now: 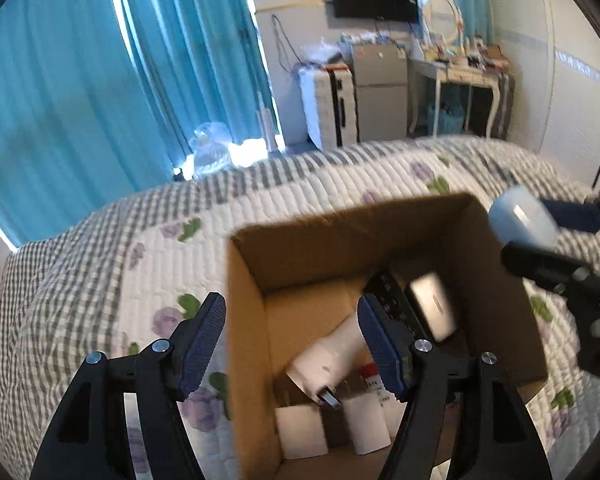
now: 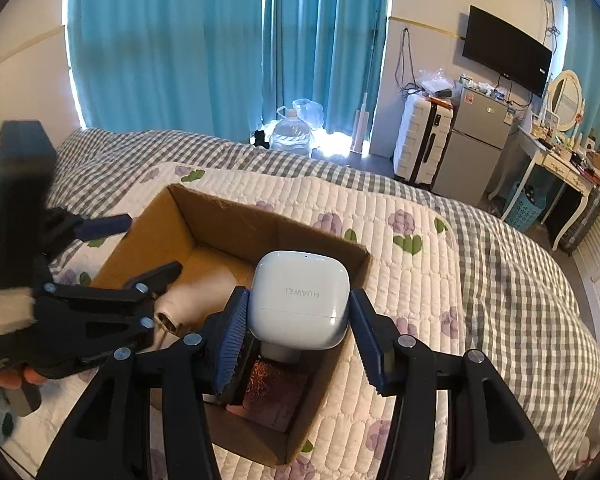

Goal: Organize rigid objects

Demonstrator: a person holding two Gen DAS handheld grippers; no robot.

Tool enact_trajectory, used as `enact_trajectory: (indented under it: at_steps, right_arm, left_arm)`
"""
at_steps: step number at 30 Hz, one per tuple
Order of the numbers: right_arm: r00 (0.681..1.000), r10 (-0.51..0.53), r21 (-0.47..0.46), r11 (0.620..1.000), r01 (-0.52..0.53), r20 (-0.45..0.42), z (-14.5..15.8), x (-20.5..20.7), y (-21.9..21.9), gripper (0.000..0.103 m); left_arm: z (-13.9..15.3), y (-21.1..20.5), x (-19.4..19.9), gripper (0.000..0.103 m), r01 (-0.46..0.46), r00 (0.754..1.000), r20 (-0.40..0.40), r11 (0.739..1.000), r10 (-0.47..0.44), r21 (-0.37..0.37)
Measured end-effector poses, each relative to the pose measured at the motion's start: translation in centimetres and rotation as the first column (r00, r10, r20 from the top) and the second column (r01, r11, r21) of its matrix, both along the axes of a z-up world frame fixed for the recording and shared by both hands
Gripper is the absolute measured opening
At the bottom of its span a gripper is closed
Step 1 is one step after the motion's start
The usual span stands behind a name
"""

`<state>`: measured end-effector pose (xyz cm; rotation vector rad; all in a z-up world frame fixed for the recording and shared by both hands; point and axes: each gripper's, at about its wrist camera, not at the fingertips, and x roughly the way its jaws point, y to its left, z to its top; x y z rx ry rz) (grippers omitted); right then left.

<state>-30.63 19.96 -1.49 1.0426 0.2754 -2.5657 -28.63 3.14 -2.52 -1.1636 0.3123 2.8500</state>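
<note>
Gripping earbud case [image 2: 299,300] over cardboard box [image 2: 204,216] | left fingers [image 1: 202,344] spread, empty

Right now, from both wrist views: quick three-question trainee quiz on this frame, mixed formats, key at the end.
1. True or false: the left gripper is shut on an item.
2. Multiple choice: the white earbud case sits A) flat on the quilt, B) between the right gripper fingers above the cardboard box, C) on the dresser.
3. Fill in: the brand printed on the earbud case reads ____.

Key:
1. False; its jaws stand wide apart, empty, over the cardboard box.
2. B. Whether both pads touch it cannot be told.
3. HUAWEI
</note>
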Motion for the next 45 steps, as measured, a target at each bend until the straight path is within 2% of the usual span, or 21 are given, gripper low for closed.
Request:
enact_trajectory:
  at_steps: [4, 7, 12, 17, 21, 23, 25, 29, 32, 38, 45]
  right_arm:
    - [1.0, 0.01, -0.001, 1.0, -0.01, 0.025, -0.3, -1.5, -1.8, 0.05]
    - [0.997, 0.022, 0.001, 1.0, -0.022, 0.074, -1.8, -3.1, -3.7, 0.05]
    - [0.989, 0.023, 0.025, 0.999, -0.027, 0.148, -4.9, -5.7, -6.9, 0.05]
    - [0.984, 0.035, 0.047, 0.998, -0.044, 0.176, -6.7, -7.1, -9.5, 0.051]
    - [0.98, 0.058, 0.008, 0.998, -0.061, 0.191, -7.3, -7.7, -10.6, 0.051]
    - [0.982, 0.046, -0.001, 0.999, -0.047, 0.183, -7.4, -7.8, -10.9, 0.069]
    - [0.986, 0.042, -0.002, 0.999, -0.042, 0.164, -7.0, -7.6, -11.0, 0.069]
    - [0.992, 0.021, 0.017, 1.0, -0.023, 0.123, -5.3, -6.4, -10.0, 0.069]
    - [0.997, -0.01, 0.055, 0.998, 0.006, 0.081, -2.9, -4.7, -8.9, 0.069]
    - [0.997, -0.06, 0.082, 0.995, 0.063, -0.038, 4.0, -0.5, -6.4, 0.069]
    - [0.972, -0.116, 0.067, 0.989, 0.132, -0.206, 12.5, 7.5, -2.7, 0.069]
  left_arm:
    - [1.6, -2.3, -0.4, 0.071, -0.048, 0.998, -0.03, 0.998, 0.049, 0.026]
    - [1.9, -4.0, -0.6, 0.071, -0.073, 0.997, -0.036, 0.997, 0.075, 0.04]
    - [1.5, -5.7, -1.1, 0.071, -0.094, 0.995, -0.039, 0.994, 0.096, 0.049]
    - [0.7, -6.5, -1.5, 0.071, -0.1, 0.994, -0.039, 0.994, 0.102, 0.052]
    - [0.1, -7.4, -1.6, 0.071, -0.108, 0.993, -0.032, 0.991, 0.11, 0.074]
    - [-0.1, -7.8, -1.6, 0.071, -0.112, 0.993, -0.027, 0.991, 0.115, 0.079]
    - [-0.1, -8.0, -1.4, 0.071, -0.12, 0.992, -0.024, 0.989, 0.122, 0.081]
    - [0.9, -8.1, -0.2, 0.071, -0.127, 0.991, -0.03, 0.988, 0.13, 0.09]
    - [2.5, -7.7, 1.1, 0.071, -0.124, 0.991, -0.048, 0.988, 0.128, 0.09]
    - [9.0, -5.9, 5.5, 0.071, -0.096, 0.982, -0.152, 0.991, 0.11, 0.095]
    - [16.5, -3.4, 12.3, 0.071, -0.043, 0.948, -0.308, 0.993, 0.075, 0.108]
